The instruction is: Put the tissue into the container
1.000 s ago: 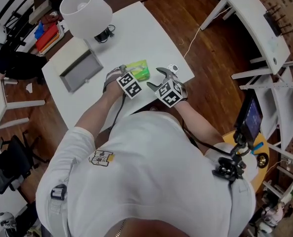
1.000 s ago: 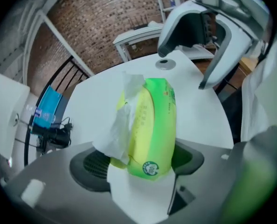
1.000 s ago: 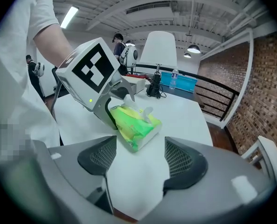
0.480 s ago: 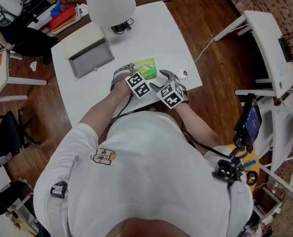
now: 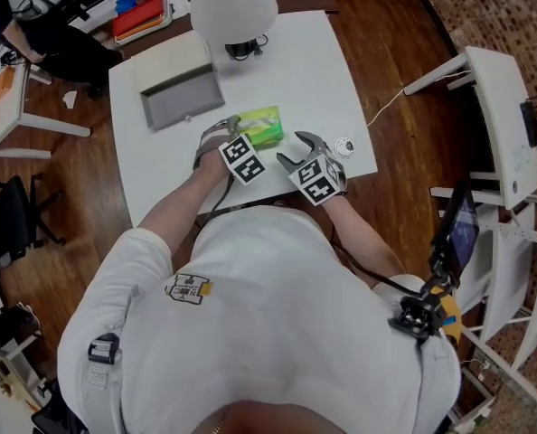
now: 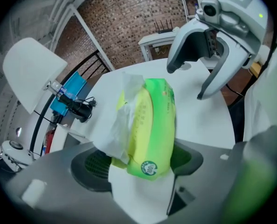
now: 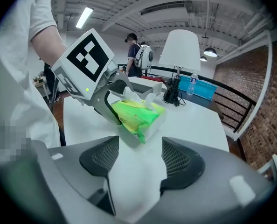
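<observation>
**A:** Starting close in on the left gripper: jaws clamped on the near end of the green tissue pack, long axis running straight out away from the jaws. One white tissue poking out on the left side. Looks propped on the bench rather than lifted, hard to say for sure.

**B:** And the right gripper?

**A:** Jaws closing, with nothing between them. Pack just ahead, pads clear of it. Probably lining up for that loose tissue, only a guess though.

**B:** And the container?

**A:** Farther out and off to the left on the bench: grey container, open on top, well apart from the pack. Looks empty from the head view. Sits nearer the left side, so likely a pull with the right, then a reach across. Past that, just the white lamp.
</observation>
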Demonstrator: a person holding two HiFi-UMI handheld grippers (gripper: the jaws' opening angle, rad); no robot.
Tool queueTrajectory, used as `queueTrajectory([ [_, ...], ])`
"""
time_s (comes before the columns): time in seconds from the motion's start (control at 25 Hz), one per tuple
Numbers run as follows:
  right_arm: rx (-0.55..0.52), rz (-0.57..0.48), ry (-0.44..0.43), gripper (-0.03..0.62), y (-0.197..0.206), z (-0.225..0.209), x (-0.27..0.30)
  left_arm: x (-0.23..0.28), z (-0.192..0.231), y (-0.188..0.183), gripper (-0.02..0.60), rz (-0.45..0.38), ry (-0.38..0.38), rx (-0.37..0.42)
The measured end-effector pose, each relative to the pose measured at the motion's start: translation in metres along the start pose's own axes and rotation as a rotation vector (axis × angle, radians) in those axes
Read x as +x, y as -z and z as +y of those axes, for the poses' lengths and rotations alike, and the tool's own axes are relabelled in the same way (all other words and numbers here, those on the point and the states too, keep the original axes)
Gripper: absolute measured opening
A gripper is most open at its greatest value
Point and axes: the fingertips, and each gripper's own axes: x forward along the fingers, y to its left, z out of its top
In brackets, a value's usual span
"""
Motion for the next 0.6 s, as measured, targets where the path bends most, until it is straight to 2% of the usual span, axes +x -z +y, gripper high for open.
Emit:
queueTrajectory([
  [0.32,-0.093,-0.099,-0.043,0.273,-0.075,0.011,0.014,-0.031,0.064,0.037,0.352,0.001,-0.104,-0.071],
  [0.6,-0.161,-0.151,-0.069,0.262,-0.126,0.032,0.034,-0.054,0.132,0.091,0.352,0.03,-0.187,-0.128],
])
